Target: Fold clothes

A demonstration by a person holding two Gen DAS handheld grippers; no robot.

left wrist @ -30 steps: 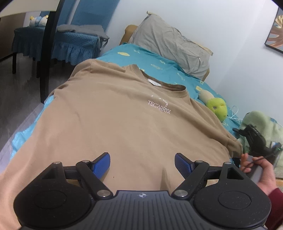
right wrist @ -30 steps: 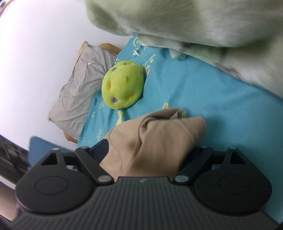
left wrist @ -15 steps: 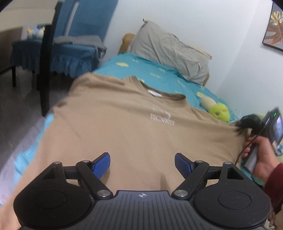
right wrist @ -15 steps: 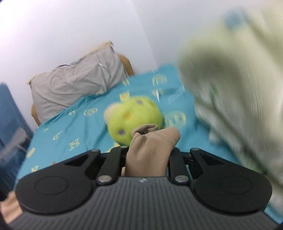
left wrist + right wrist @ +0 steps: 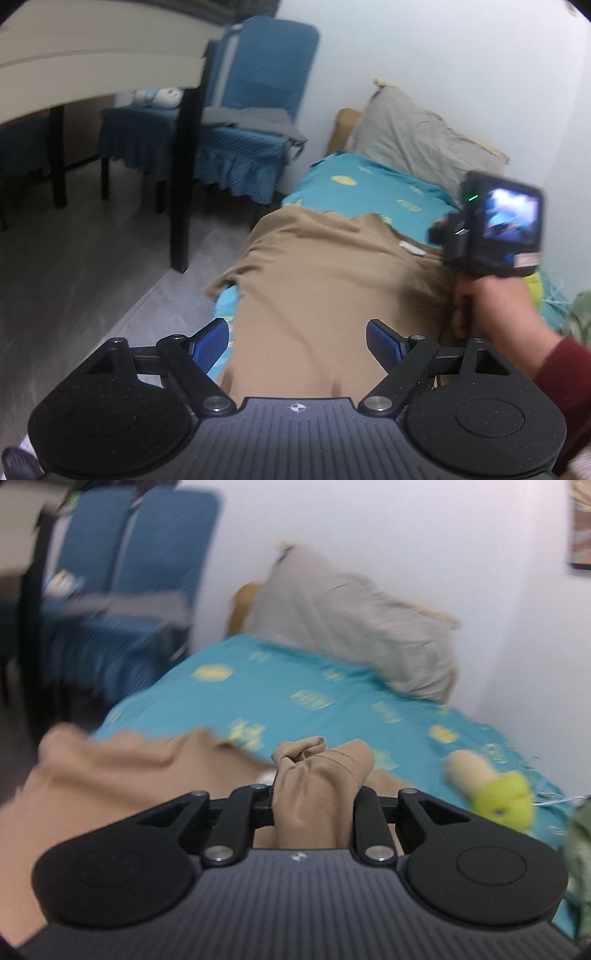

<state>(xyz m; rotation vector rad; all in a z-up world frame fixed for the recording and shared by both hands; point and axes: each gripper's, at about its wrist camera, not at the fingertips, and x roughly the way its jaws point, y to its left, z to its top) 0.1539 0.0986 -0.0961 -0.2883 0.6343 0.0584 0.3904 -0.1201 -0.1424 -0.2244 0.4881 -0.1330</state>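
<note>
Right gripper (image 5: 314,775) fingers clenched on a bunched shirt (image 5: 325,295) sleeve, seemingly; left gripper (image 5: 297,341) fingers released, shirt at 12 o'clock.

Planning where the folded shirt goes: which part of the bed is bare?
Bare sheet lies between the tan shirt and the grey pillow. The wall side is crowded by the green plush toy.

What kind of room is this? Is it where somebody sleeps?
Most likely a bedroom. There is a bed with a teal patterned sheet, a grey pillow leaning on the white wall, and a green plush toy lying on the sheet. Blue-covered chairs stand beside the bed.
</note>
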